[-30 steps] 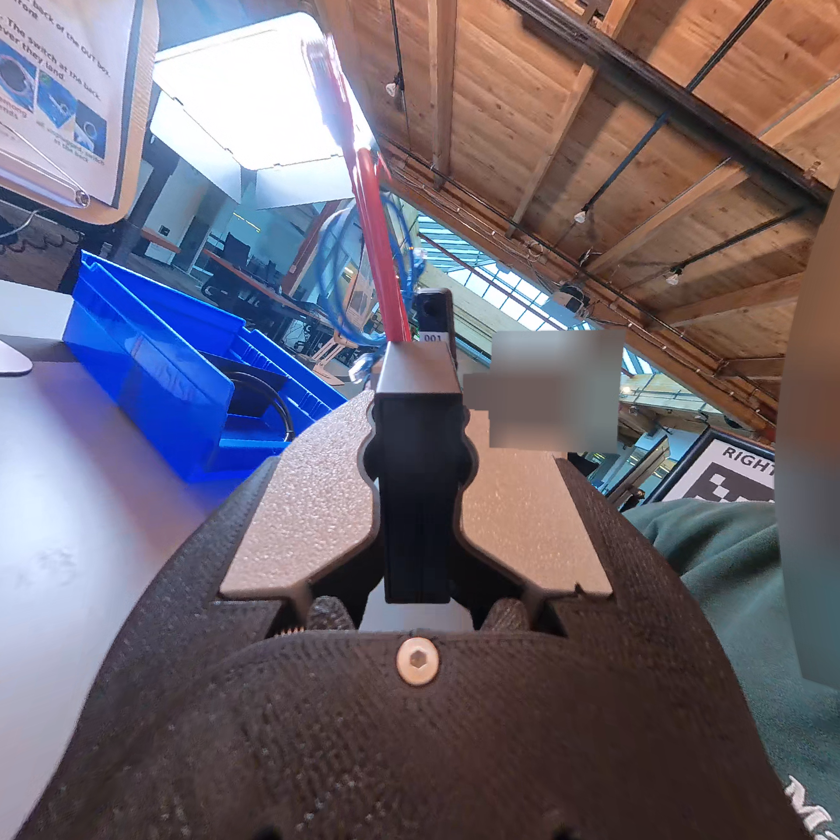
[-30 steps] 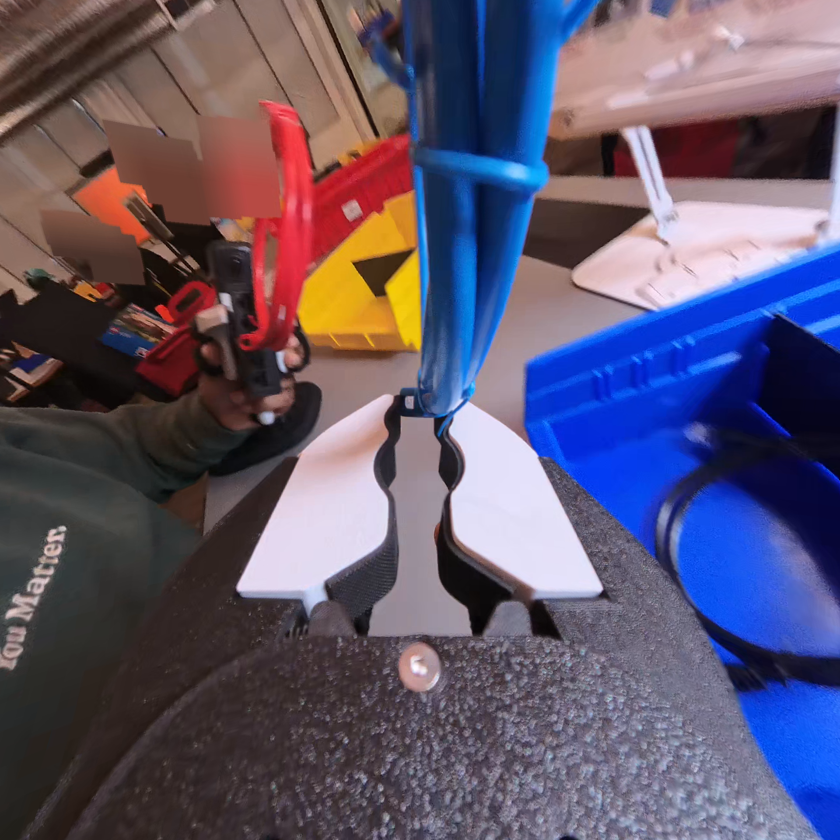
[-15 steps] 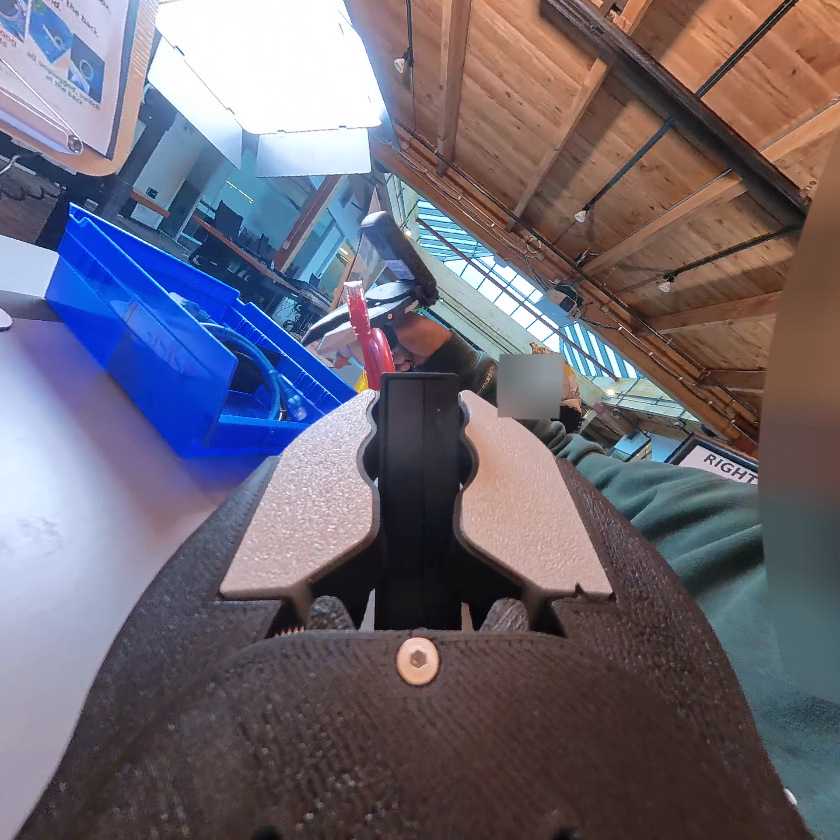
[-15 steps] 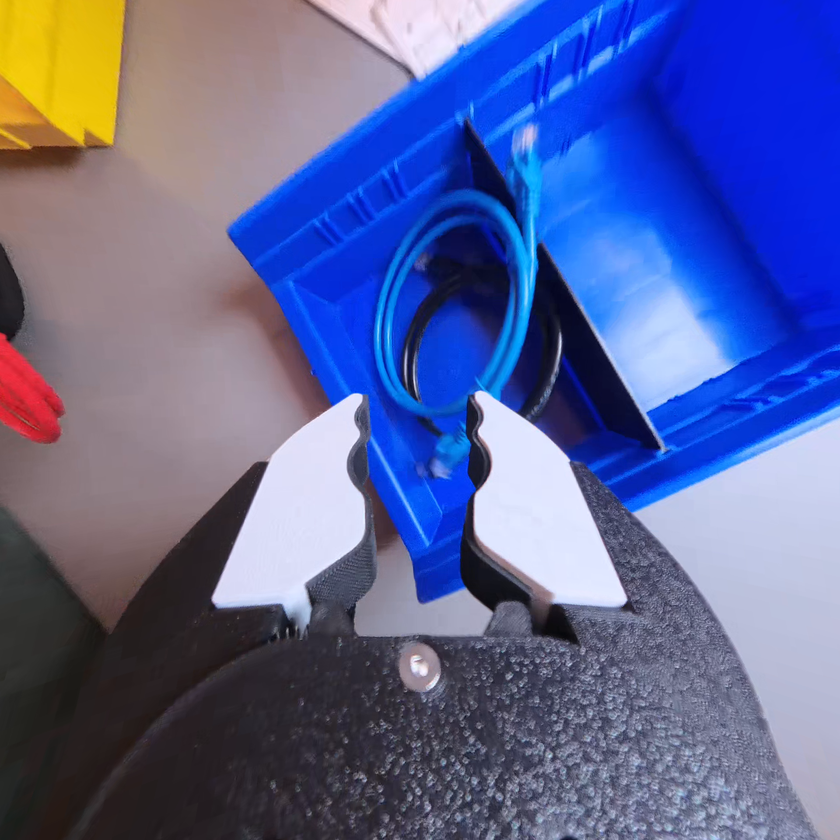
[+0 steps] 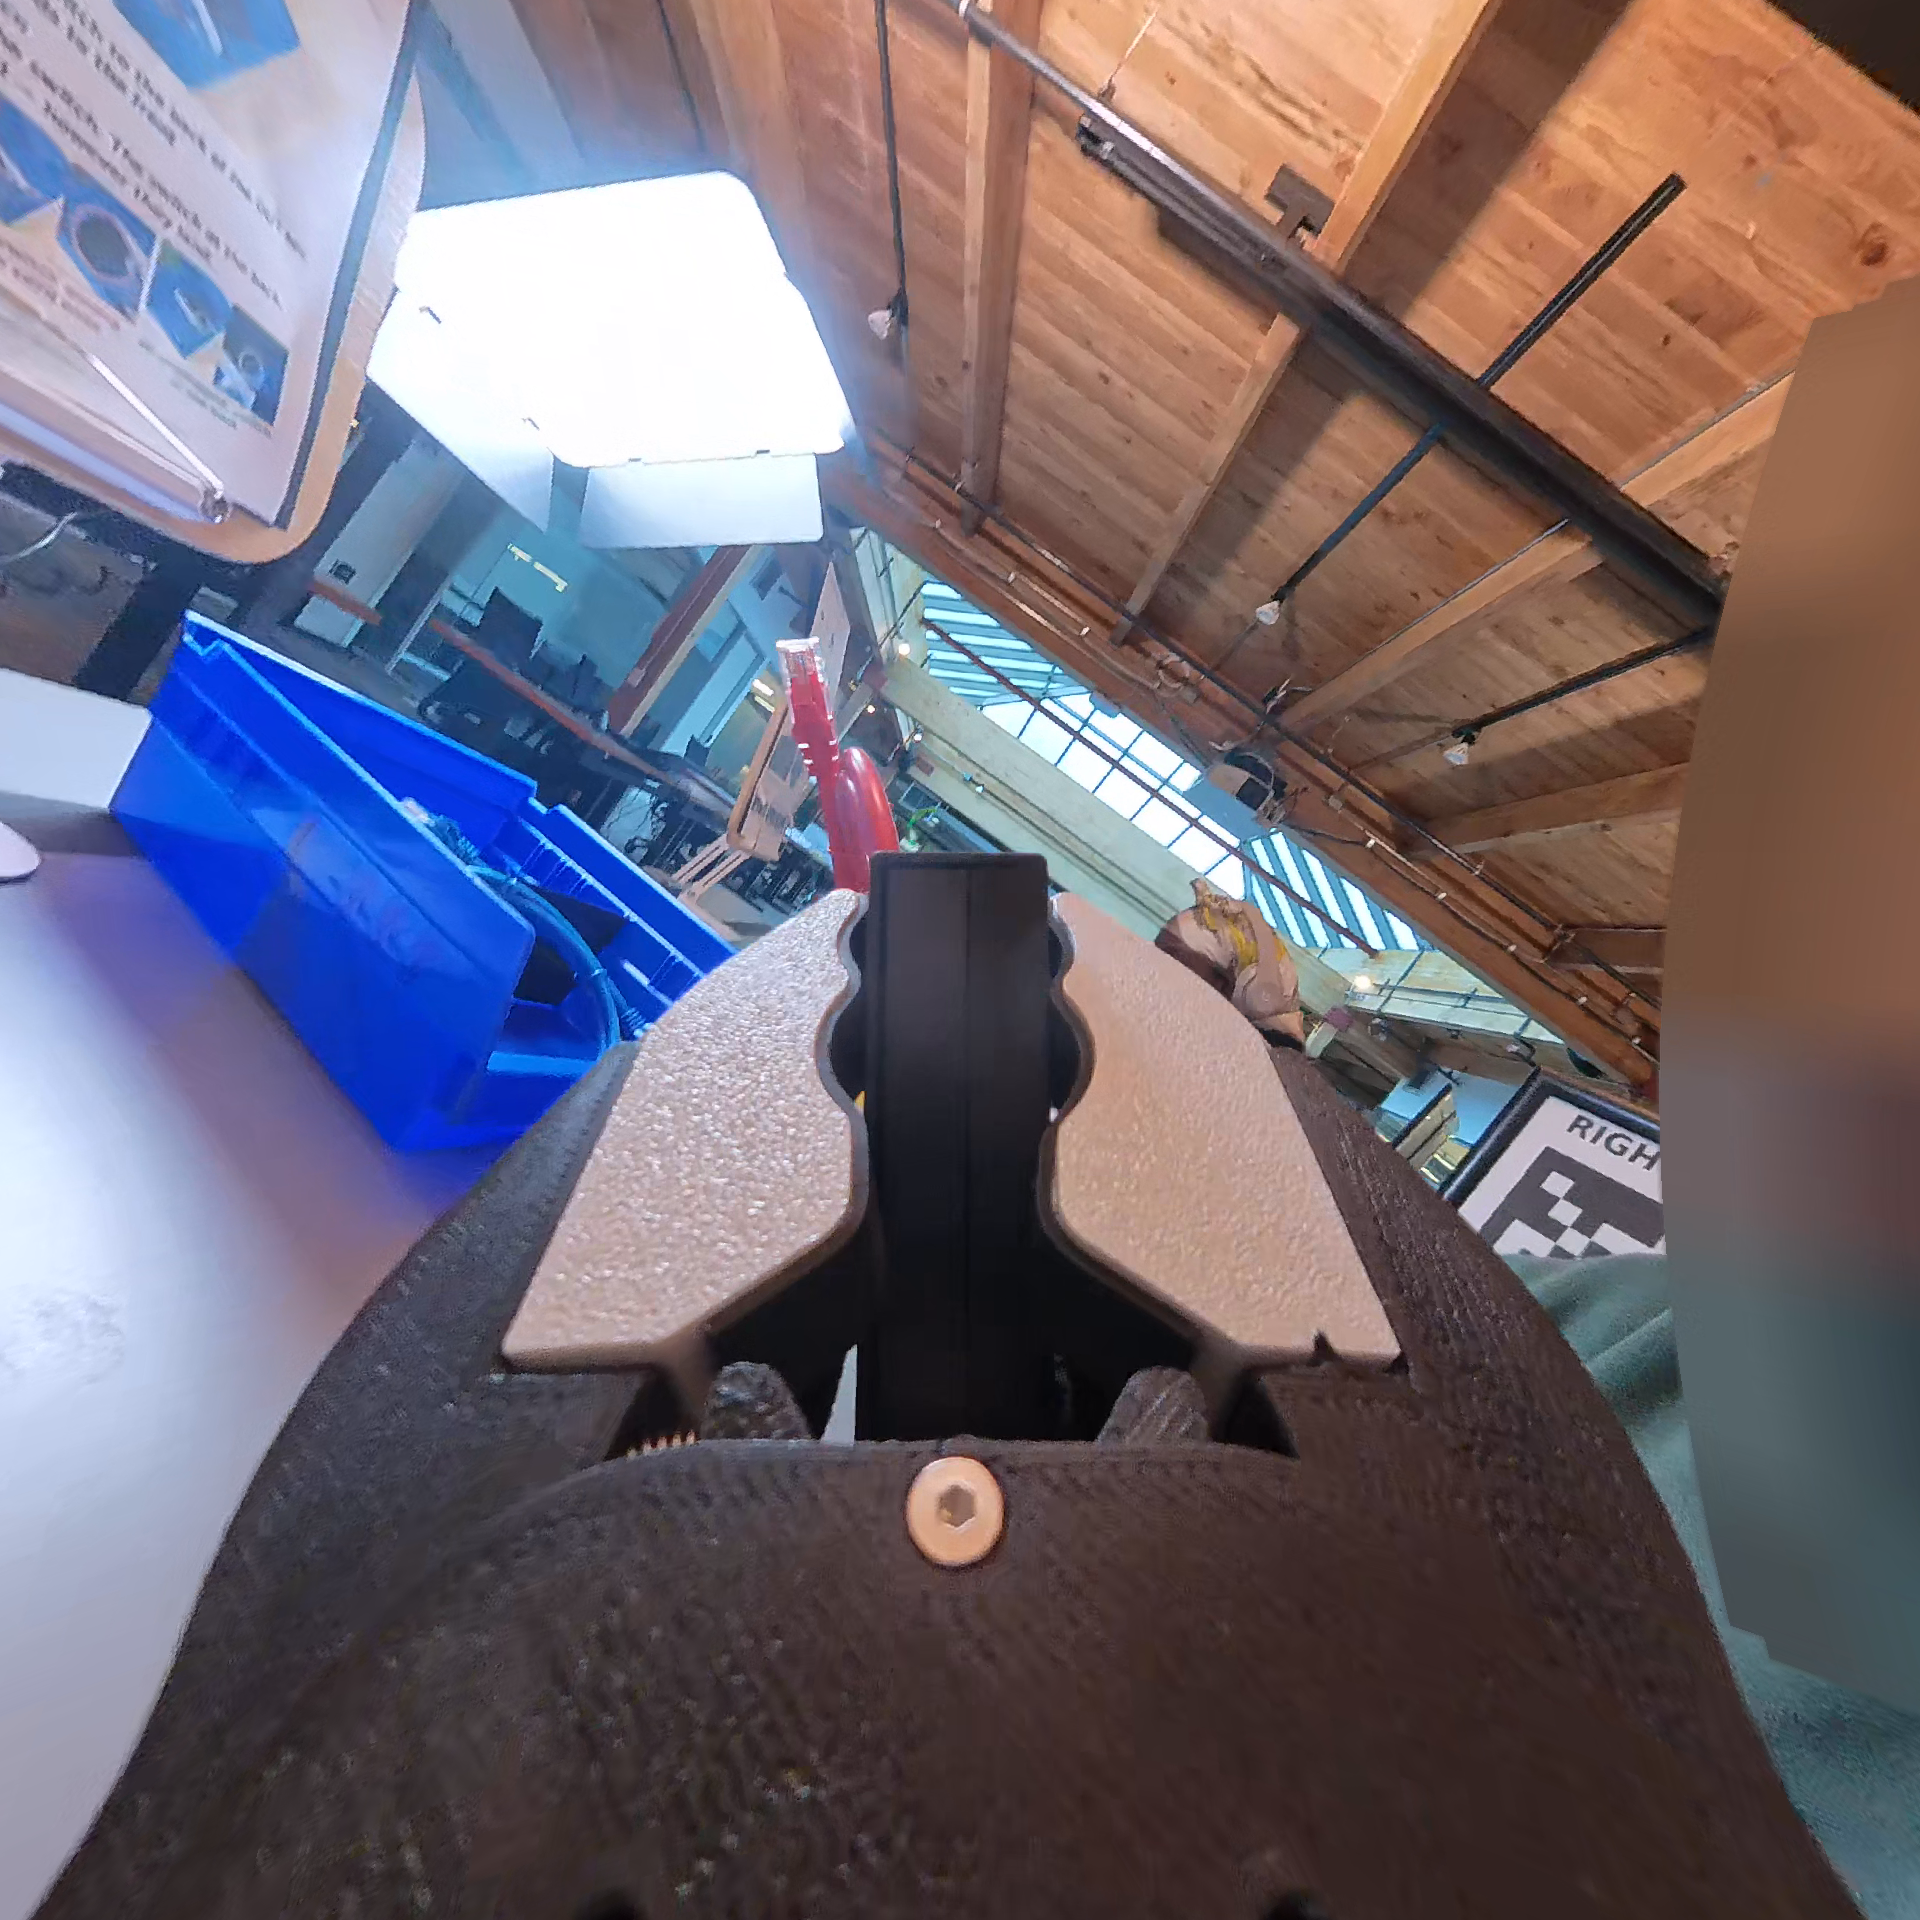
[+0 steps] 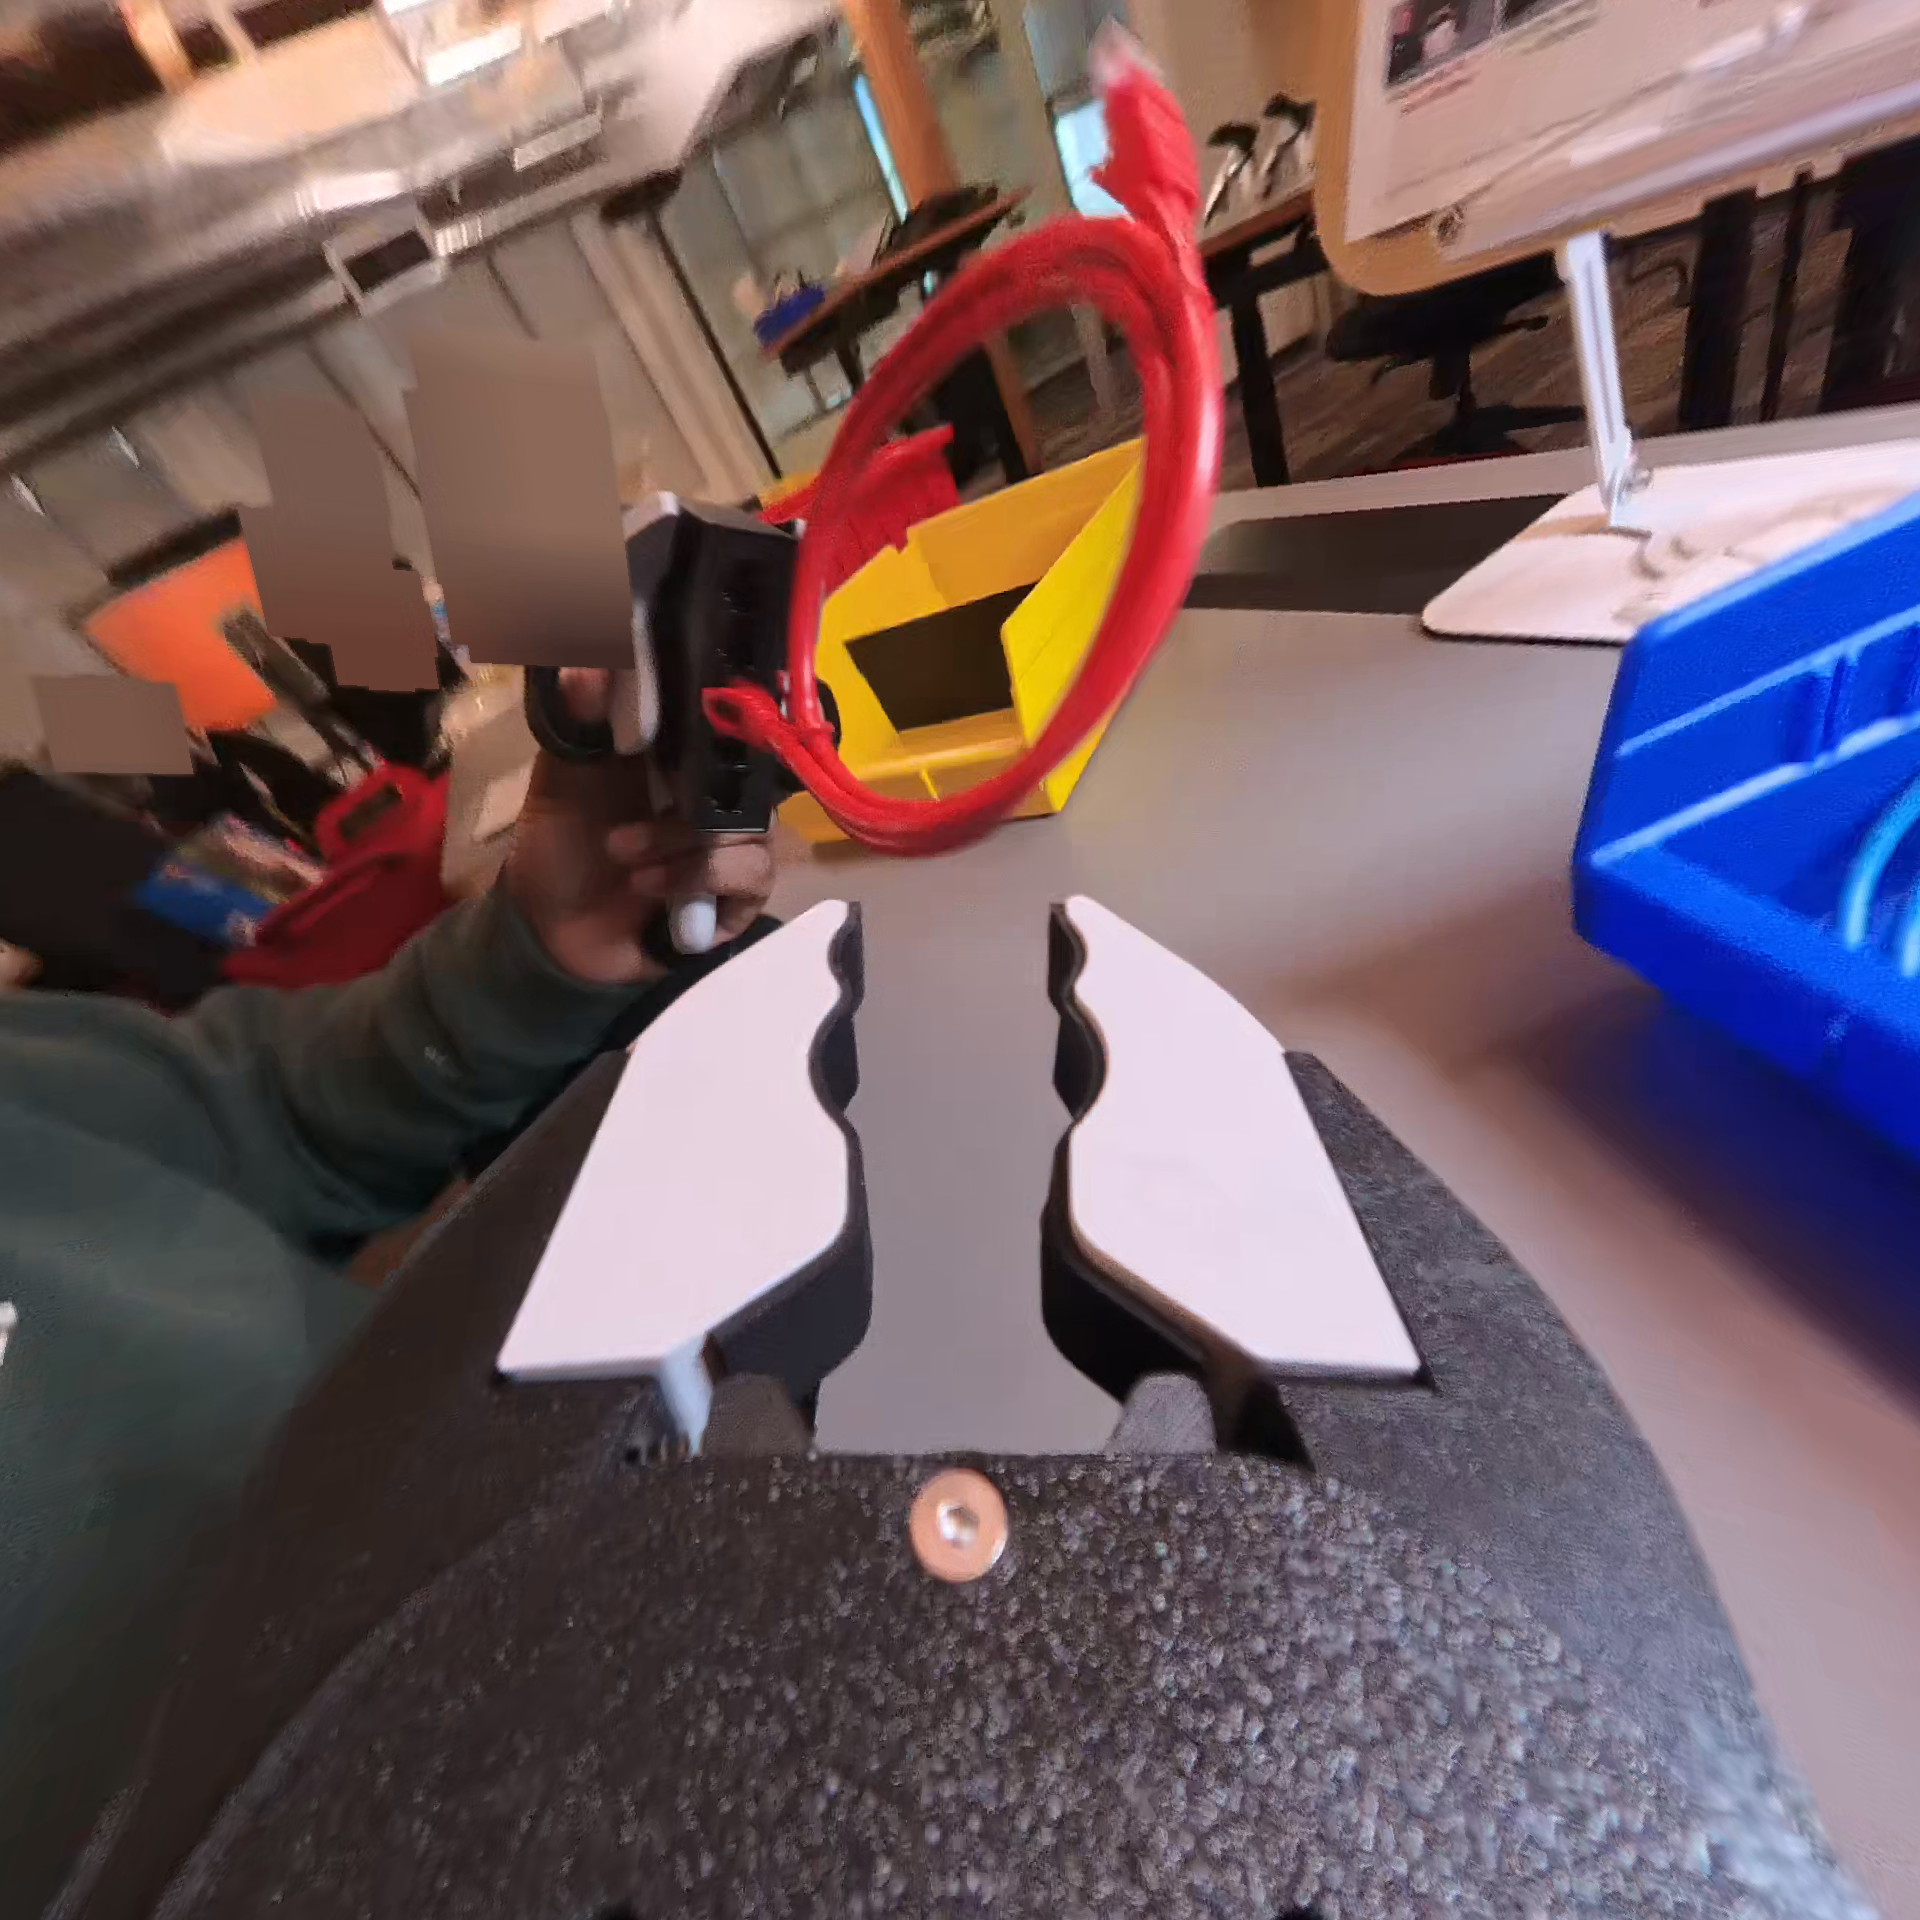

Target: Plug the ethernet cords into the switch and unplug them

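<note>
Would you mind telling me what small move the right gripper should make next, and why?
Probably move the open, empty right gripper up and left toward the red cord, to grip it near its free plug. The left gripper holds the switch up off the table, and one red end looks plugged in while the other sticks up loose.

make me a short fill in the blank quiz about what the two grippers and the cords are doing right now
1. The left gripper is shut on the black ____.
2. The cord looped beside the switch is coloured ____.
3. The right gripper is open and holds ____.
4. The blue cord lies inside the ____ bin.

Missing words: switch; red; nothing; blue
</note>
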`<control>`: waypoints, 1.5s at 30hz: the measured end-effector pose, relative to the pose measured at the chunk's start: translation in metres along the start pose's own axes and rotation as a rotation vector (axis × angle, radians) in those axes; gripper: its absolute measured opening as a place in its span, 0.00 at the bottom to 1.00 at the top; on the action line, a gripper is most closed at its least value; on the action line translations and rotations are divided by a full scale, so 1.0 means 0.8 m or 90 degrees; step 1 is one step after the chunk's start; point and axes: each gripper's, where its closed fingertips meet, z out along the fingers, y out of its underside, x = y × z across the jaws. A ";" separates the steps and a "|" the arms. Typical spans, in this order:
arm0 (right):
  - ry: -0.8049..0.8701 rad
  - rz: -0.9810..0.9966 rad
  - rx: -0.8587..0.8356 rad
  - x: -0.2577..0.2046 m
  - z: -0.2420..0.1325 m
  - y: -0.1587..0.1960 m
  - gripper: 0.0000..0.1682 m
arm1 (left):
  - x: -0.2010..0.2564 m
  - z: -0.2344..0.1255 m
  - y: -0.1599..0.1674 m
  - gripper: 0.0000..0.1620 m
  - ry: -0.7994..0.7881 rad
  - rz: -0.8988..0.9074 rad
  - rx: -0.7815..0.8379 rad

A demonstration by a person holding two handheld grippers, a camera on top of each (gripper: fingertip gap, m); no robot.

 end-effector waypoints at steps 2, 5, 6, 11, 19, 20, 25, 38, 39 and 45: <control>-0.059 0.092 0.030 -0.013 0.013 0.009 0.32 | 0.006 0.000 -0.006 0.19 0.016 0.003 0.015; -0.177 0.231 0.086 -0.030 0.034 -0.014 0.30 | 0.014 0.006 0.003 0.19 0.042 -0.004 0.011; -0.221 0.248 0.094 -0.034 0.036 -0.024 0.12 | 0.016 0.009 0.012 0.19 0.049 -0.006 -0.005; -0.233 0.114 0.069 -0.023 0.023 -0.087 0.06 | 0.013 0.017 0.067 0.18 0.067 0.058 -0.187; -0.225 0.027 -0.074 -0.028 0.031 -0.112 0.05 | 0.010 0.019 0.143 0.19 0.052 0.138 -0.399; -0.220 0.004 -0.070 -0.029 0.033 -0.115 0.05 | 0.010 0.019 0.138 0.19 0.047 0.131 -0.381; -0.163 -0.091 -0.060 -0.022 0.038 -0.094 0.30 | 0.010 0.020 0.107 0.18 0.043 0.091 -0.299; -0.298 -0.016 -0.123 -0.055 0.059 -0.033 0.09 | 0.006 0.020 0.109 0.19 0.031 0.095 -0.299; -0.302 -0.008 -0.124 -0.055 0.058 -0.033 0.09 | 0.006 0.020 0.110 0.19 0.029 0.096 -0.301; -0.307 0.002 -0.130 -0.054 0.059 -0.031 0.09 | 0.003 0.019 0.116 0.19 0.014 0.114 -0.316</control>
